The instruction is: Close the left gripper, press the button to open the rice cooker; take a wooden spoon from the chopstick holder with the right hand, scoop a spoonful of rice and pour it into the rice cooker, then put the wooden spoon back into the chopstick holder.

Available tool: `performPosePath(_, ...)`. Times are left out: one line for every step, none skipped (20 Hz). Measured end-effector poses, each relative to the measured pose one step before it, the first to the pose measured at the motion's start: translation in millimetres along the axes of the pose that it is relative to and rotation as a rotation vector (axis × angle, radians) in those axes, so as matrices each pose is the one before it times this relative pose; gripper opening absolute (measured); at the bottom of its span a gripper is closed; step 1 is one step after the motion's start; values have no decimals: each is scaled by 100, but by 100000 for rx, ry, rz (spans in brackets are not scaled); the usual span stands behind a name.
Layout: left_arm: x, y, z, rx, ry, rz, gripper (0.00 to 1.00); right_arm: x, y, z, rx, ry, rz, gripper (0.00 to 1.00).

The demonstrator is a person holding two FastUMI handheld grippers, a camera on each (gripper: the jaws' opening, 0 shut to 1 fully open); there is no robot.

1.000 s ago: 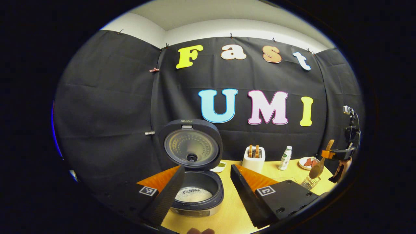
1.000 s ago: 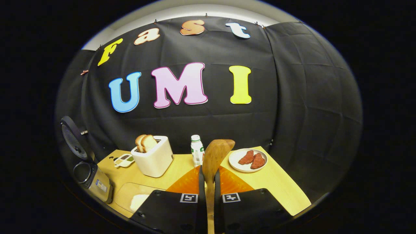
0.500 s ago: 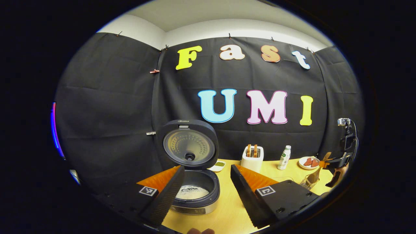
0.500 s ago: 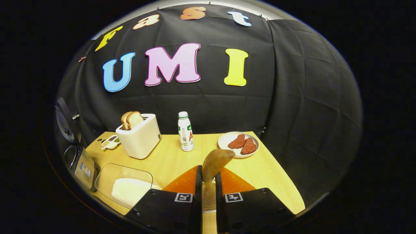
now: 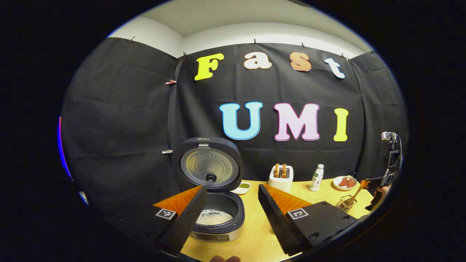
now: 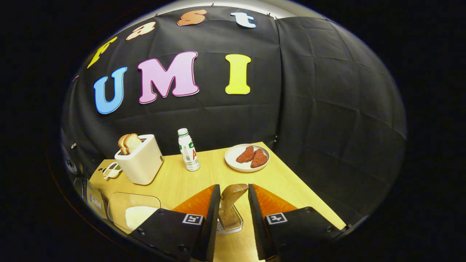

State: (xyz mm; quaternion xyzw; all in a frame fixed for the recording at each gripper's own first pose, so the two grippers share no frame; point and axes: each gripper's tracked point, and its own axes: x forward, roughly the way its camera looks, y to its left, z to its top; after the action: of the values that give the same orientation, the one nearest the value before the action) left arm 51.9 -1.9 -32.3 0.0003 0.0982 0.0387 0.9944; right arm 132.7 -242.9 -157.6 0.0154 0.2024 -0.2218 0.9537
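1. The surface (image 6: 291,182) is pale wood-grain laminate, smooth and matte, across the lower half of the right gripper view.
2. The rice cooker (image 5: 214,203) sits at lower centre-left of the left gripper view: a round, dark body with a metal band, its domed lid standing upright and showing a dimpled metal inner plate. White rice lies in the pot.
3. The chopstick holder (image 6: 229,222) is a small, see-through holder with a perforated bottom, low in the right gripper view between the fingers. The wooden spoon (image 6: 231,198) stands in it, its smooth brown rounded end up.
4. The right tongs (image 6: 231,214) are released: the fingers stand apart on either side of the spoon, with a gap showing on each side.
5. The left tongs (image 5: 231,214) are spread wide and hold nothing; the ribbed pad of one finger overlaps the cooker's rim in the left gripper view.
6. Left of the holder, a clear rectangular container (image 6: 133,211) holds white rice. Behind stand a blocky white toaster (image 6: 140,163) with bread slices, a slim bottle (image 6: 188,150), and a round white plate (image 6: 247,158) bearing two reddish pieces.
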Motion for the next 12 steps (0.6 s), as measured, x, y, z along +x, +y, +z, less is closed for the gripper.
performPosePath(52, 32, 204, -72, -525, -153, 95, -383, -303, 864, -815, -2744, -1054, 48)
performPosePath(89, -8, 161, -152, -448, -161, 95, -417, -176, 986, -1002, -2599, -932, 48)
performPosePath(140, 73, 208, -170, -477, -302, 95, -493, 213, 606, 136, -1871, 1246, 48)
performPosePath(245, 137, 325, 16, -1002, -13, 95, -729, 632, 971, 1265, -2968, 2915, 48)
performPosePath(384, 227, 371, 139, -968, 156, 95, -482, 612, 769, 68, -1900, 1487, 48)
performPosePath(547, 187, 395, -6, -848, -154, 95, -305, 352, 472, -994, -1672, 833, 48)
performPosePath(573, 155, 251, -203, -625, -291, 95, -647, 514, 363, -852, -1156, 1138, 42)
performPosePath(709, 373, 311, -674, -552, -337, 95, -575, 289, 304, -417, -1109, 290, 26)
performPosePath(730, 323, 482, -430, -758, -698, 95, -607, 614, 334, 998, -929, 1829, 18)
performPosePath(876, 480, 501, 805, -982, 196, 95, -710, 985, 333, 963, -386, 2363, 8)
performPosePath(971, 690, 726, 2196, -1427, 694, 95, -449, 859, 174, 187, -370, 2056, 8)
performPosePath(1076, 778, 820, 2368, -1958, 578, 95, -332, 745, 6, -837, -141, 1688, 8)
